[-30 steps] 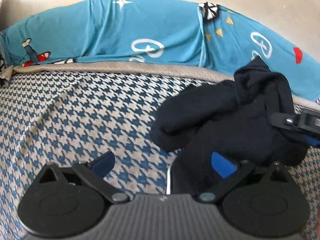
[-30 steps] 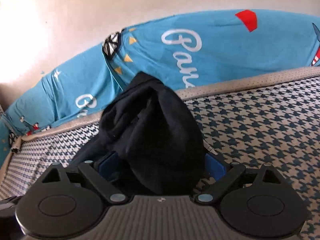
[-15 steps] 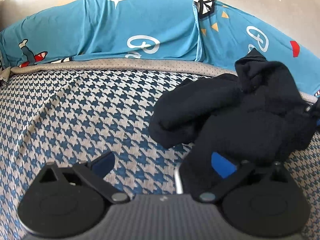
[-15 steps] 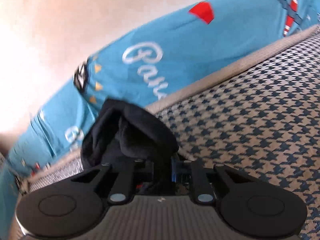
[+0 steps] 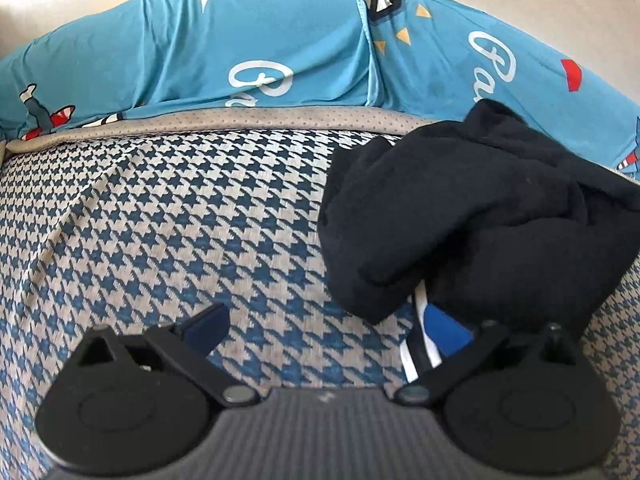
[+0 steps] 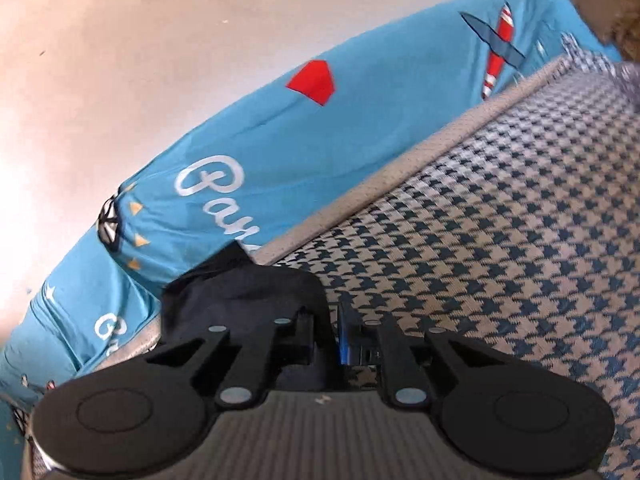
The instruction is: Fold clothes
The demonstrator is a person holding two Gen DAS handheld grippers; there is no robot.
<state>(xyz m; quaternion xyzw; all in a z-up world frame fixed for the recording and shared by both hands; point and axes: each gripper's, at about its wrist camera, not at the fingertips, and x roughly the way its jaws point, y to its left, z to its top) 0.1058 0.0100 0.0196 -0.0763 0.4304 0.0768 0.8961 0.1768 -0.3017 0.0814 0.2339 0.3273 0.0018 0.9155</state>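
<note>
Cloth fills the right half of my left camera: a black garment (image 5: pixel 472 208) bunched on the houndstooth cover (image 5: pixel 168 216), its far side running out of the picture at the right edge. My left gripper (image 5: pixel 328 324) stands spread wide; its left finger hangs over bare cover, while the blue pad of the right finger (image 5: pixel 446 330) sits partly under the garment's hem, next to a white-striped edge (image 5: pixel 418 336). Whether that pad touches the cloth I cannot tell. Behind runs a grey border and a blue printed sheet (image 5: pixel 256 48) against the wall.

My right camera shows what the left one cuts off: my right gripper (image 6: pixel 332 340) pressed nearly together, pinching a fold of the black garment (image 6: pixel 240 284), which rises over the left finger and hides it. This view is tilted and a little blurred. It shows the red shape and striped plane on the sheet (image 6: pixel 360 128), and a brown fuzzy thing (image 6: pixel 612 4) cropped at the top right corner.
</note>
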